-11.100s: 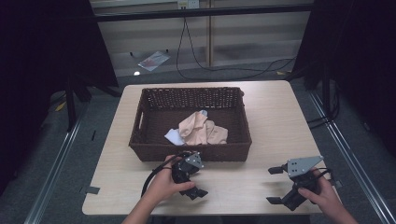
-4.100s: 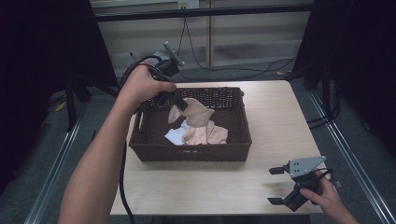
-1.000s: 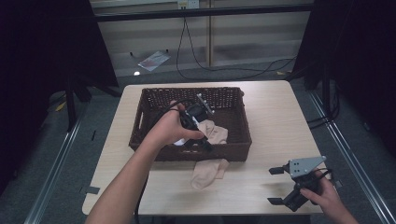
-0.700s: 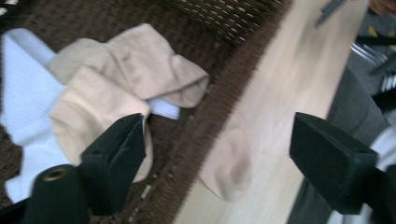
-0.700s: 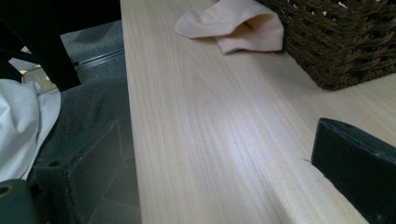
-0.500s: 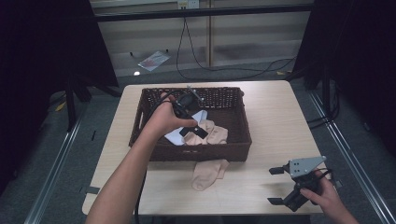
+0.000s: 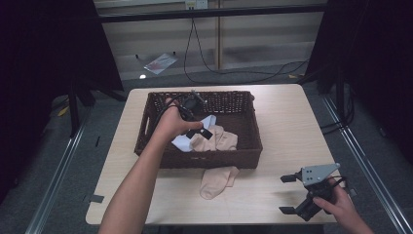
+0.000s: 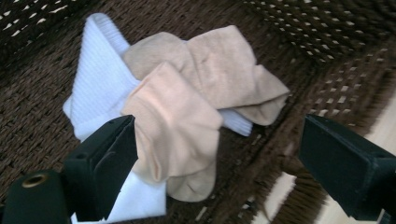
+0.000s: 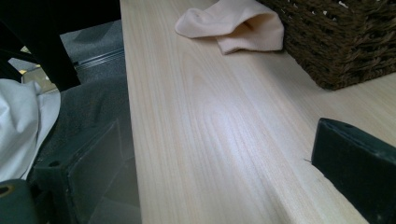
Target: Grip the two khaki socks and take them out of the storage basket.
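Reaching into the brown basket point(image 7: 253, 141) on the tabletop point(image 7: 287, 117), the left tool point(image 7: 197, 127) hung with jaws wide and empty, just opened further, over the beige socks point(image 8: 187, 116) and white sock point(image 8: 100, 93) left inside. One beige sock point(image 7: 219, 180) already lay out on the near side, so the emptying was judged barely begun. Eleven seconds before, that sock sat in the basket; the right tool point(image 7: 292, 195) rested open at the near right, unmoved.
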Motion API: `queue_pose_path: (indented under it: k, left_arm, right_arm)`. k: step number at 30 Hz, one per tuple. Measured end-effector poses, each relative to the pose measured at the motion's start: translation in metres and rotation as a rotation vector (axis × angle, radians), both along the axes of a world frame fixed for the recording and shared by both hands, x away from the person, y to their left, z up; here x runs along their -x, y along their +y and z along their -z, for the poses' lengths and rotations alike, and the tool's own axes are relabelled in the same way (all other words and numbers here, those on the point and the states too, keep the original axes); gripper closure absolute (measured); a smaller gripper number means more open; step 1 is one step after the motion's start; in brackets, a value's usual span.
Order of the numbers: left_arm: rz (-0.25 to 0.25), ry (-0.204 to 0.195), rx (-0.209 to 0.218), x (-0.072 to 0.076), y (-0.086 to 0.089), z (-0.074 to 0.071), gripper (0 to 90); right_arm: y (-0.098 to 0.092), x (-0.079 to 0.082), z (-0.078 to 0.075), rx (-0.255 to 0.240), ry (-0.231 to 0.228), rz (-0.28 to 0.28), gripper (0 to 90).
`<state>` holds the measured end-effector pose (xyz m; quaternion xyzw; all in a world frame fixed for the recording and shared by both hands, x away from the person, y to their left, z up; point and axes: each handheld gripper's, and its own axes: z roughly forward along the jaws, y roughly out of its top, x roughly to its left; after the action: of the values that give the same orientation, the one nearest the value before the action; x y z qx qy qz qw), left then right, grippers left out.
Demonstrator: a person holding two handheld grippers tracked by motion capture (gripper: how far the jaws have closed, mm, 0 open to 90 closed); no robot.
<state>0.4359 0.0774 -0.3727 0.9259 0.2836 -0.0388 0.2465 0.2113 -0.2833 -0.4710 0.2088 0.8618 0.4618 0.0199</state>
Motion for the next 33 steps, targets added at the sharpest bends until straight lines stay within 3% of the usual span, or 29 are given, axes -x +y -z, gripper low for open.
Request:
queue_pose_path:
  k: [3,8,18,20,33]
  left_arm:
    - [-0.012,-0.002,-0.015,-0.005,0.003,0.006,11.1]
    - [-0.060,-0.022,0.001,-0.011,0.006,0.013,11.4]
    - [-0.067,-0.022,-0.016,-0.019,0.002,0.035,14.2]
    - [-0.065,-0.026,-0.038,-0.020,0.001,0.038,15.8]
    - [-0.074,-0.021,-0.042,-0.026,-0.006,0.066,16.8]
  right_arm:
    - [0.000,0.000,0.000,-0.004,0.000,0.001,1.3]
    - [0.000,0.000,0.000,0.000,0.000,0.002,1.3]
    - [0.000,0.000,0.000,-0.002,0.003,0.003,1.2]
    - [0.000,0.000,0.000,0.001,0.000,0.001,1.3]
    - [0.000,0.000,0.000,0.000,-0.001,-0.001,1.3]
